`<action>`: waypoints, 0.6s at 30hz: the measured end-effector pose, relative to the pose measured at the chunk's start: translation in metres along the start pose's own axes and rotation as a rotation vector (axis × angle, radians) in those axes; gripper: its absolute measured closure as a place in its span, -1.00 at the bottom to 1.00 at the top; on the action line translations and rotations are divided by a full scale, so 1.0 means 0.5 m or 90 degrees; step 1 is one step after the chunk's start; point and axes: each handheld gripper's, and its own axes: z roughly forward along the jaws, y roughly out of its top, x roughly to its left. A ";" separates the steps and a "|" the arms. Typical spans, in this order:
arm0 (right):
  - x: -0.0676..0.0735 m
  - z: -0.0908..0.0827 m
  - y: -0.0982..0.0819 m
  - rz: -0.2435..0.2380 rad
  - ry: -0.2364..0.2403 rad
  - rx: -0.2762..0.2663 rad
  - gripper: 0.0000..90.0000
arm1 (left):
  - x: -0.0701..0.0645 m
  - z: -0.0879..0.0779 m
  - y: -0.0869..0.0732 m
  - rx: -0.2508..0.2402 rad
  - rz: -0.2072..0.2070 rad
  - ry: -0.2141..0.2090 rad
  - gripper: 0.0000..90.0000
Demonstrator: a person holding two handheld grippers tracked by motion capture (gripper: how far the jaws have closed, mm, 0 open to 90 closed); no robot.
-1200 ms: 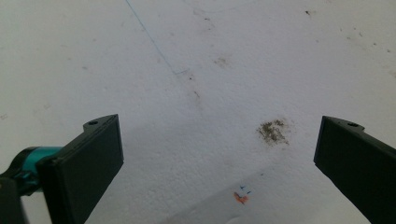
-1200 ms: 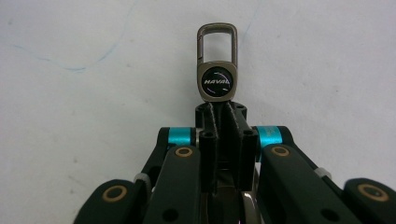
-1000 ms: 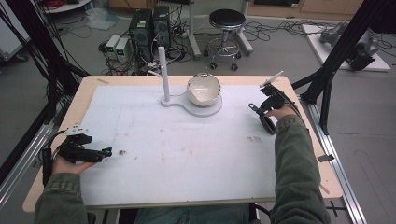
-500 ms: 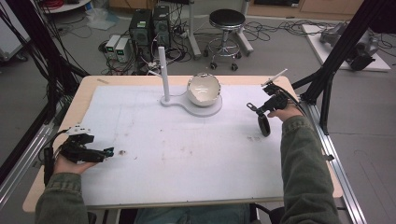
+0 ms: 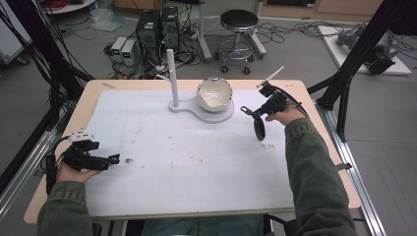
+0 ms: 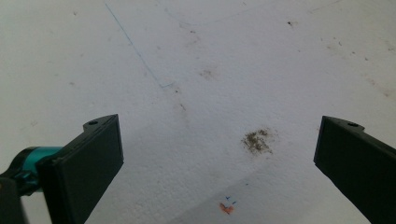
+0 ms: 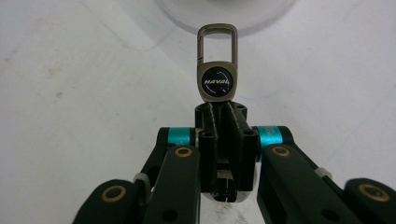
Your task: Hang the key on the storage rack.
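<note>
My right gripper [image 7: 219,111] is shut on a metal key-ring tag [image 7: 216,80] with a dark round logo; its clasp loop sticks out past the jaw tips. From above, the right gripper [image 5: 250,112] hovers over the white mat just right of the stand, and a dark oval piece [image 5: 259,129] hangs under it. A white bowl [image 5: 214,93] sits tilted on the stand's round base [image 5: 221,117], beside a white upright post [image 5: 171,73]. My left gripper [image 5: 112,159] rests at the table's left edge, open. Its pads [image 6: 95,156] stand wide apart over bare mat.
A white mat [image 5: 187,162] covers most of the wooden table [image 5: 93,91]. A brown stain [image 6: 257,141] and a small orange mark [image 6: 227,208] lie on the mat ahead of the left gripper. Black frame legs stand at both table sides; a stool [image 5: 238,22] stands behind.
My right gripper has moved left toward the stand and risen a little, carrying the key-ring tag. The left hand has stayed where it was.
</note>
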 end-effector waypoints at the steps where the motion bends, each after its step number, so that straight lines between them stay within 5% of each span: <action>1: 0.005 -0.002 0.004 -0.001 0.004 0.002 0.86 | 0.000 0.000 0.000 0.000 0.000 0.000 -0.96; 6: 0.036 -0.017 0.032 -0.016 0.026 -0.007 0.86 | 0.000 -0.001 0.000 -0.004 -0.001 -0.002 -0.96; 18: 0.085 -0.055 0.085 -0.048 0.024 -0.013 0.84 | -0.001 -0.003 0.001 -0.010 -0.002 -0.007 -0.96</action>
